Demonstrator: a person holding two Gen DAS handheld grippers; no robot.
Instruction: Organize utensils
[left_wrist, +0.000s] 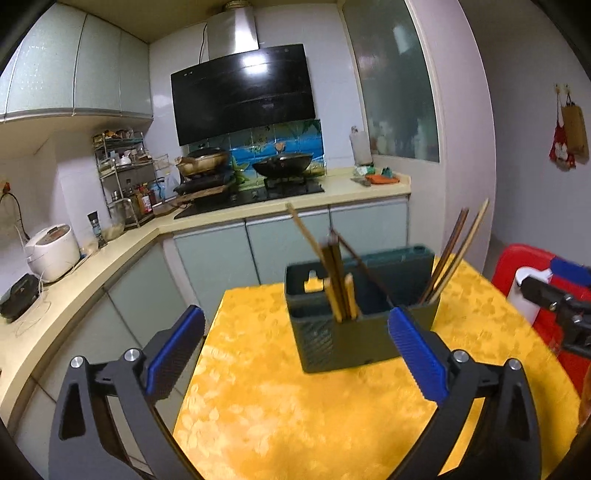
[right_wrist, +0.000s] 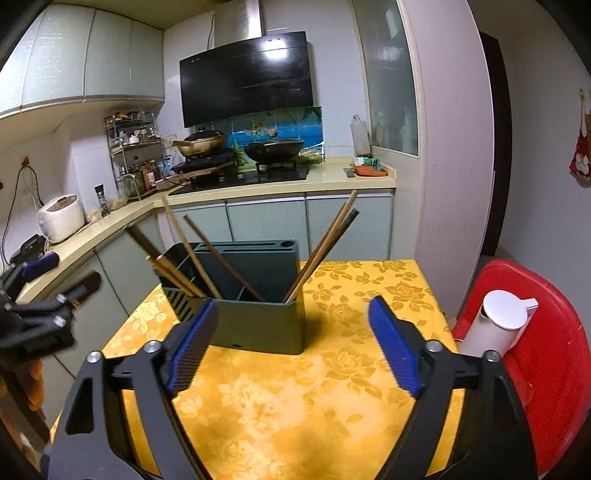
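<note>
A dark green utensil holder (left_wrist: 347, 343) (right_wrist: 255, 325) stands on the yellow tablecloth (left_wrist: 280, 417) (right_wrist: 295, 406). Several wooden chopsticks (left_wrist: 338, 280) (right_wrist: 184, 243) lean in its left compartments, and a few more chopsticks (left_wrist: 456, 251) (right_wrist: 328, 240) lean out of its right end. My left gripper (left_wrist: 295, 354) is open and empty, just in front of the holder. My right gripper (right_wrist: 291, 339) is open and empty, also close in front of it. The right gripper shows at the right edge of the left wrist view (left_wrist: 554, 295), and the left gripper at the left edge of the right wrist view (right_wrist: 40, 295).
A red plastic chair (right_wrist: 546, 354) (left_wrist: 524, 266) with a white dispenser bottle (right_wrist: 495, 325) on it stands right of the table. A kitchen counter (right_wrist: 258, 188) with stove, pans and a rice cooker (right_wrist: 61, 218) runs behind and to the left.
</note>
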